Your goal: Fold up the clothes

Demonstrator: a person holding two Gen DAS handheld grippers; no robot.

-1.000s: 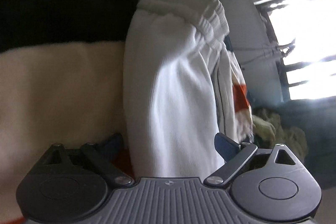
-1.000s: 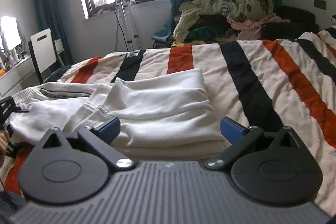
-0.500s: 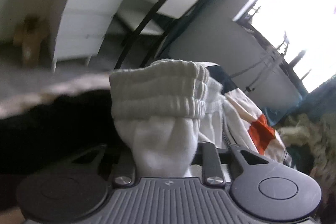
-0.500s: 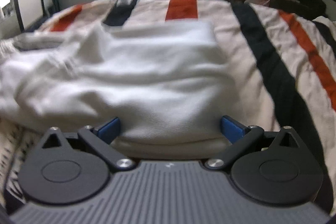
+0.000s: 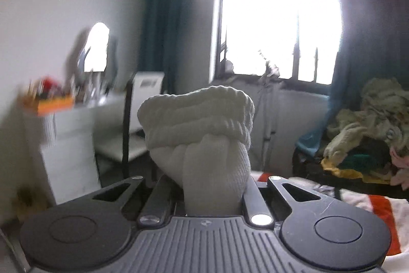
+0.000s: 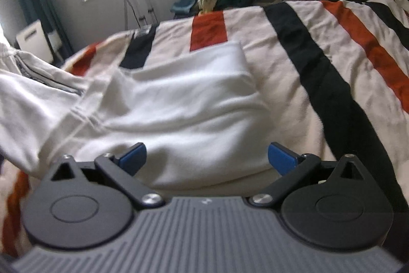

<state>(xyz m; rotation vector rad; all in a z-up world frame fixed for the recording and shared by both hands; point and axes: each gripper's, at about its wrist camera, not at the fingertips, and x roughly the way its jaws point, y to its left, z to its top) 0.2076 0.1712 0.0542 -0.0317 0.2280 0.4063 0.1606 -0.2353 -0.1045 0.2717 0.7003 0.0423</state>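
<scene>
One white garment lies part-folded on the striped bed | left gripper clamps its ribbed waistband, raised | right gripper wide open over the folded end | final fold likely remains

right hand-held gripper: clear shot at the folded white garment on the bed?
Probably yes. The right hand-held gripper is open, the white garment lies directly ahead between its fingers, nothing covering it.
</scene>
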